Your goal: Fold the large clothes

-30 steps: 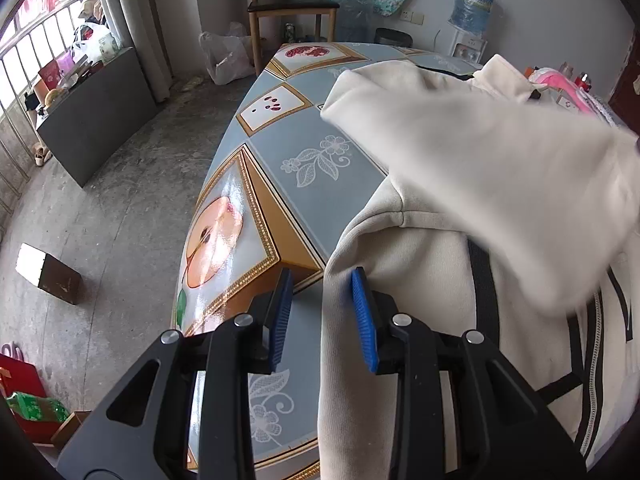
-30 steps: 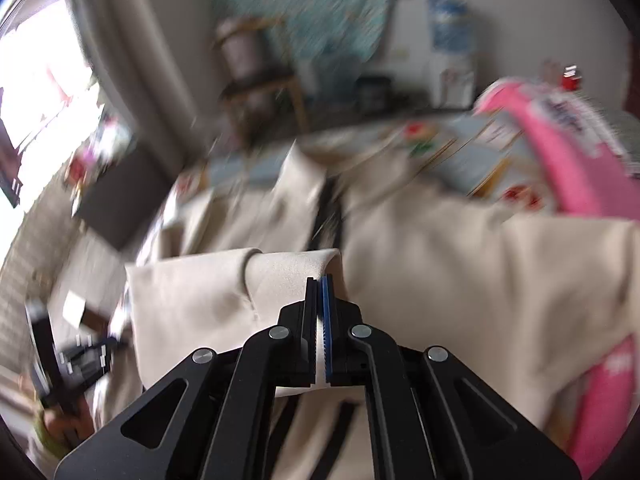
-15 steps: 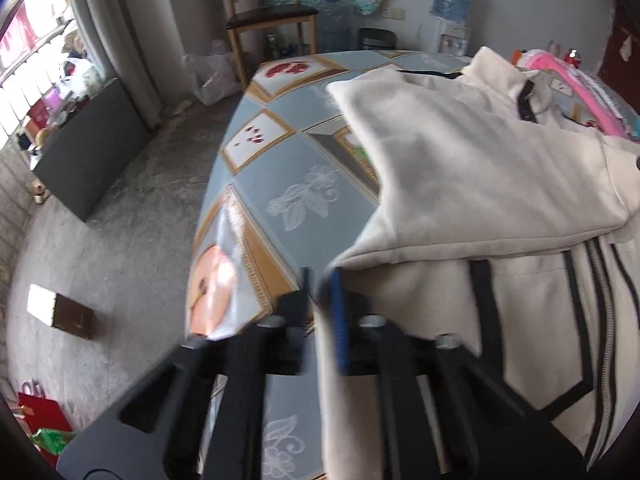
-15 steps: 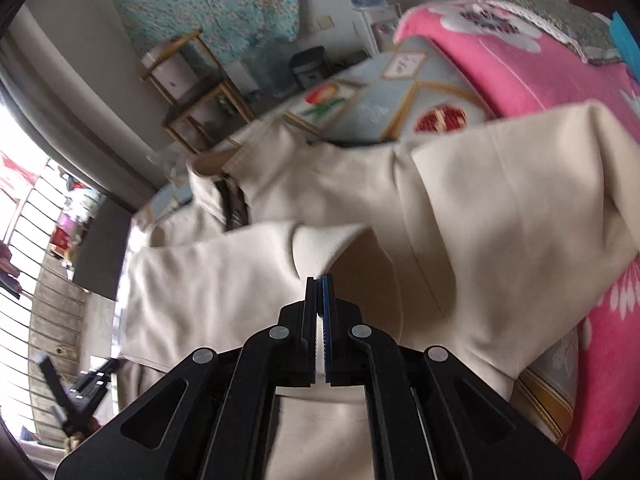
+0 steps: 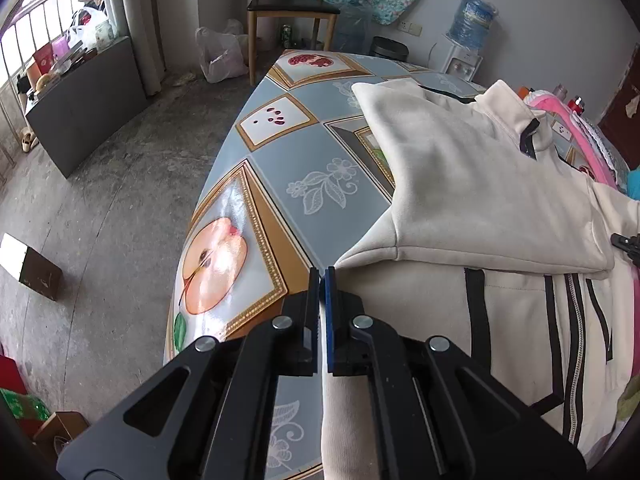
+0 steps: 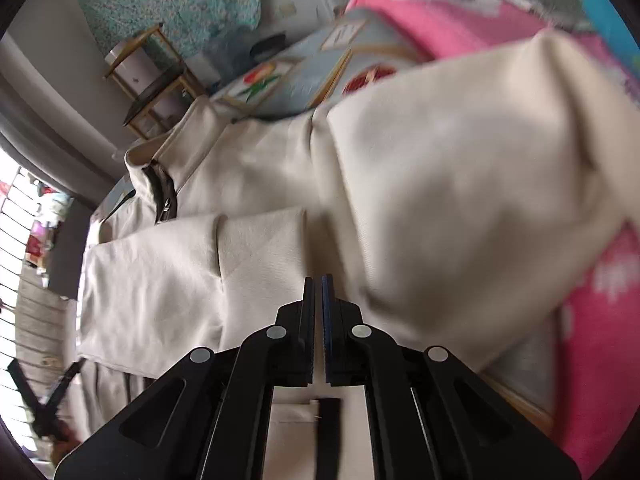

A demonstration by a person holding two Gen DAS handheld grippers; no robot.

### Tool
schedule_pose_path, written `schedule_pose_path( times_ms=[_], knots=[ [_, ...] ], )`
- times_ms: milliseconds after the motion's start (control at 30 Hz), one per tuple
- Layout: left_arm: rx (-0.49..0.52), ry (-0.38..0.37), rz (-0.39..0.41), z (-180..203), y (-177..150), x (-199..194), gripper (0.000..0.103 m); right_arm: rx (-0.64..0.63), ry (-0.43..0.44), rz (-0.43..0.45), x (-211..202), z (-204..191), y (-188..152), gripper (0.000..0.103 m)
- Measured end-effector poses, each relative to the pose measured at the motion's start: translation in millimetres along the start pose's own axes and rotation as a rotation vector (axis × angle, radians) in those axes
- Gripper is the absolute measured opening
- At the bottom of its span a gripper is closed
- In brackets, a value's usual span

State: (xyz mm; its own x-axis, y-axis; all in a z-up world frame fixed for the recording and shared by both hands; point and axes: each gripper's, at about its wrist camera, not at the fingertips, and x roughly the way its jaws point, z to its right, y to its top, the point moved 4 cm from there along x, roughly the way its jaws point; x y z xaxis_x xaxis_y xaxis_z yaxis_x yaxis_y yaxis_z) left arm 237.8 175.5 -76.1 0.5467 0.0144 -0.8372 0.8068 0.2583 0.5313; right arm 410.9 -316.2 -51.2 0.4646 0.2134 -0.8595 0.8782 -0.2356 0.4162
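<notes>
A cream jacket with black stripes and a zip lies front up on the patterned table. One sleeve is folded across its chest. My left gripper is shut on the jacket's side edge near the table's left rim. In the right wrist view, my right gripper sits low over the jacket with the sleeve cuff at its tips. Its jaws are opening: a thin gap shows, and cream cloth still fills it. The other sleeve bulges blurred at the right. The collar is further up.
A pink blanket covers the table's right side beside the jacket. The table drops to a concrete floor at the left. A wooden chair, a plastic bag and a water dispenser stand beyond the far end.
My left jaws closed from wide apart onto the jacket's side edge. My right gripper carried the sleeve across and down onto the jacket's front, and a thin gap has appeared between its pads.
</notes>
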Motion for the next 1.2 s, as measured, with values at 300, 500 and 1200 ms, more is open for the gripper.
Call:
schedule_pose_path(
  times_ms=[300,500,1200],
  knots=[
    [-0.065,-0.008,0.014,-24.2,-9.0,-27.8,0.004,-0.224,0.014,-0.001,-12.1,-51.1,-27.0,0.030],
    [-0.047,-0.062,-0.002,-22.9,-35.2,-61.0,0.018,-0.244,-0.086,-0.066,-7.7,-46.8,-48.4,0.031],
    [-0.126,-0.289,-0.145,-8.8,-151.5,-90.6,0.028,0.076,-0.072,-0.054,-137.9,85.5,-229.0,0.059]
  ],
)
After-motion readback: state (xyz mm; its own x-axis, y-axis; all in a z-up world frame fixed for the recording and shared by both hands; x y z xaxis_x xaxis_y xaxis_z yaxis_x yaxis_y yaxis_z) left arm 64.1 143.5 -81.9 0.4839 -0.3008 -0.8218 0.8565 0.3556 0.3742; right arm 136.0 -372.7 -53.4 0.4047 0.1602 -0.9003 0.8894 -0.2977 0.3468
